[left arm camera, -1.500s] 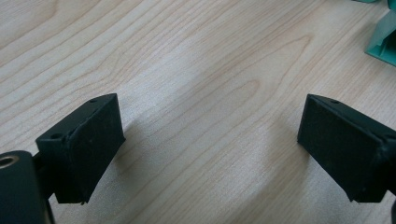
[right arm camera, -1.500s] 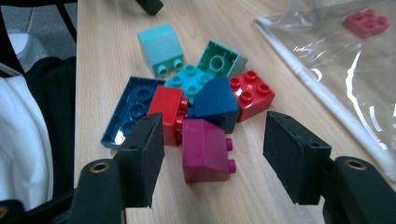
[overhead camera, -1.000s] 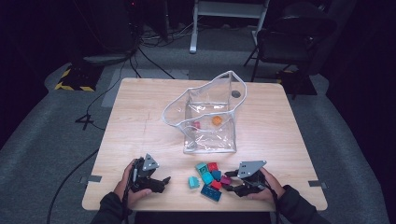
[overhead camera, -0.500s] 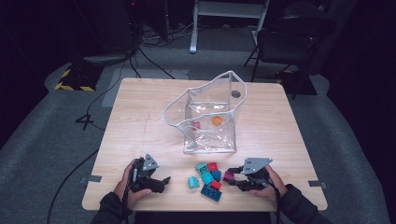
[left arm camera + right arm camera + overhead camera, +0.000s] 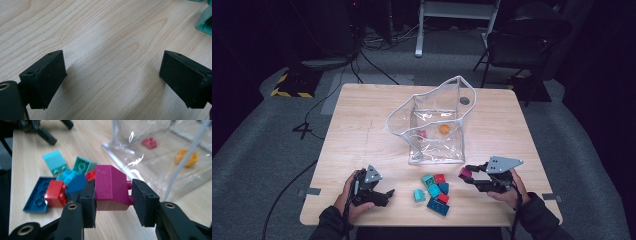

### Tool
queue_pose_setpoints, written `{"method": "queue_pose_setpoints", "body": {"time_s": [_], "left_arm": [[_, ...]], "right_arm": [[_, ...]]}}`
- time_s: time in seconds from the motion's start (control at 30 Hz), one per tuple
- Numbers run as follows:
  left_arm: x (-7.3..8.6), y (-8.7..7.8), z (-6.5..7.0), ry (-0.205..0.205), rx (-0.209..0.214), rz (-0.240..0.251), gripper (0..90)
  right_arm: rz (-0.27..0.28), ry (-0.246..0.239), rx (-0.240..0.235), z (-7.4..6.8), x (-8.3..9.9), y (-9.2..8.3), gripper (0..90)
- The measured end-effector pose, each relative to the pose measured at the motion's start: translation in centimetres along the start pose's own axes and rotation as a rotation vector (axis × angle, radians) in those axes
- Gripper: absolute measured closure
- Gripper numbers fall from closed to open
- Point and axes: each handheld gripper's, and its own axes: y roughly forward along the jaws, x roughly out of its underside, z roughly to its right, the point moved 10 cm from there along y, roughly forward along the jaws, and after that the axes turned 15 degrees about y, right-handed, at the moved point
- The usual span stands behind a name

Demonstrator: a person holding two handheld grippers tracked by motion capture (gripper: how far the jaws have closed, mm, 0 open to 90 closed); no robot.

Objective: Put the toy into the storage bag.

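My right gripper [image 5: 468, 176] is shut on a magenta sloped brick [image 5: 465, 173], held just above the table to the right of the brick pile [image 5: 435, 191]. Its jaws have just been closing, and in the right gripper view the pads grip the magenta brick [image 5: 110, 187] by its sides. My left gripper [image 5: 388, 194] rests at the front left with its jaws wide apart. Between them the left gripper view has my left gripper [image 5: 112, 72] over bare wood.
A clear plastic bag [image 5: 432, 150] stands open mid-table, with a red brick [image 5: 422, 134] and an orange brick [image 5: 444, 128] inside. Loose teal, blue and red bricks lie in front of it. A teal brick [image 5: 206, 21] is beyond the left jaws. Chair and cables lie behind the table.
The right gripper has lifted away from the pile with the magenta brick between its jaws. The left gripper has stayed put.
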Motion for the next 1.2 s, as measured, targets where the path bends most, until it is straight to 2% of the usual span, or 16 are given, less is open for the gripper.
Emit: {"method": "queue_pose_setpoints", "body": {"time_s": [0.37, 0.57, 0.7, 1.0, 1.2], "left_arm": [[0.0, 0.0, 0.0, 0.0, 0.0, 0.0, 7.2], [0.0, 0.0, 0.0, 0.0, 0.0, 0.0, 7.2], [0.0, 0.0, 0.0, 0.0, 0.0, 0.0, 7.2], [0.0, 0.0, 0.0, 0.0, 0.0, 0.0, 7.2], [0.0, 0.0, 0.0, 0.0, 0.0, 0.0, 7.2]], "right_arm": [[0.089, -0.012, 0.065, 1.1, -4.7, -2.1, 57.5], [0.167, -0.032, 0.087, 1.2, -8.3, -3.8, 57.6], [0.198, -0.046, 0.113, 1.4, -10.4, -4.5, 57.6], [0.246, -0.051, 0.146, 1.8, -14.1, -5.0, 57.6], [0.247, -0.067, 0.166, 2.3, -15.9, -4.5, 57.5]]}}
